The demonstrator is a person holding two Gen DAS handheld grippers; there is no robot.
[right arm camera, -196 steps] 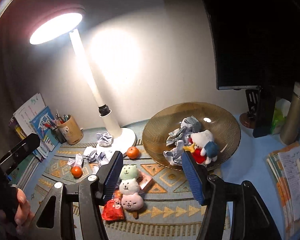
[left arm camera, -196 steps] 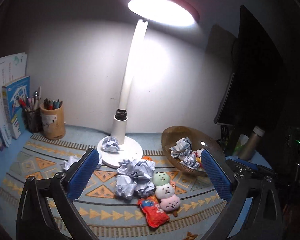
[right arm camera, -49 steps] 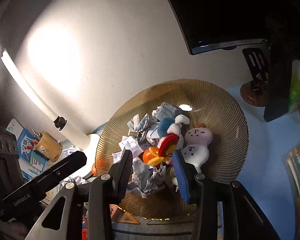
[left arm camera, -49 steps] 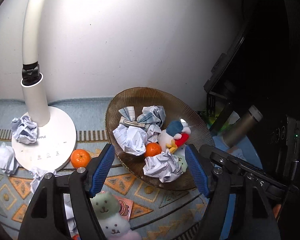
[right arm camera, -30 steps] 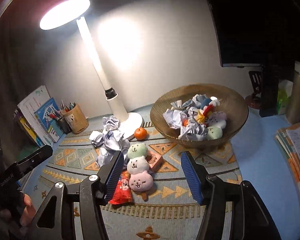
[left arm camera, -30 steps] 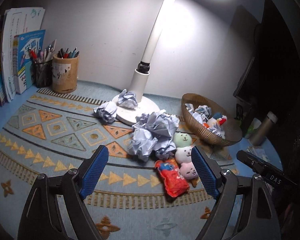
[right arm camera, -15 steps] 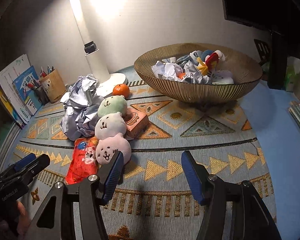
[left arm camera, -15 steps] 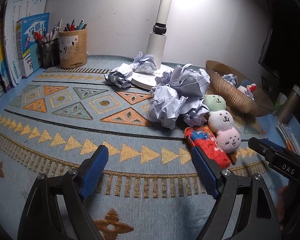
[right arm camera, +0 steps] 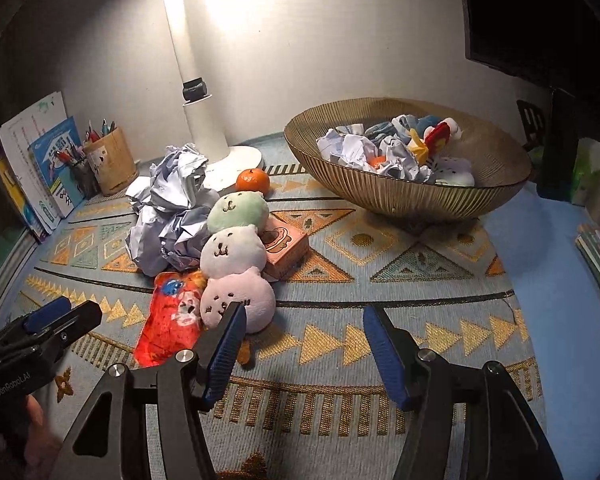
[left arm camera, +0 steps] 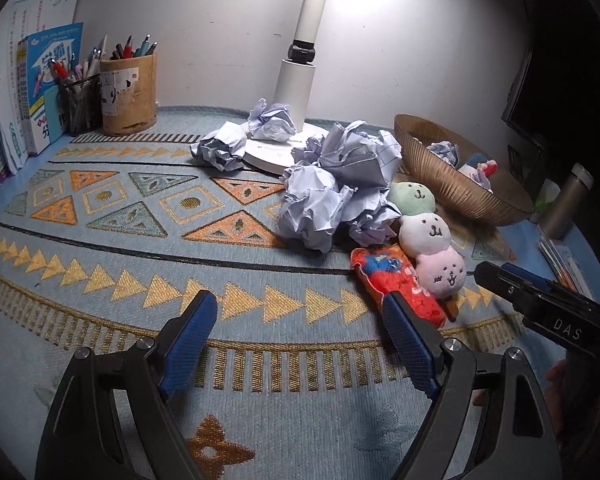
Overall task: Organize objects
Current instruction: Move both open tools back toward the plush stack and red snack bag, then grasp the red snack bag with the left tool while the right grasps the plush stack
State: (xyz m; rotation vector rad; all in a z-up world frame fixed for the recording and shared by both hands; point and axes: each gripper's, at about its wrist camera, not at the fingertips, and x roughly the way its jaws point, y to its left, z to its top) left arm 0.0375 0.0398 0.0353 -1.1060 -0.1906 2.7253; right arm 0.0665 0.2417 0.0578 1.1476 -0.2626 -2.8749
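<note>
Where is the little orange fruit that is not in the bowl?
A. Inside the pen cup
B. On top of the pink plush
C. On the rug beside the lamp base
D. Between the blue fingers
C: the orange sits on the rug, right by the white lamp base, behind the green plush.

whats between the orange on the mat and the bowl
Only bare patterned mat lies between the orange and the bowl; the right wrist view shows it.
</note>
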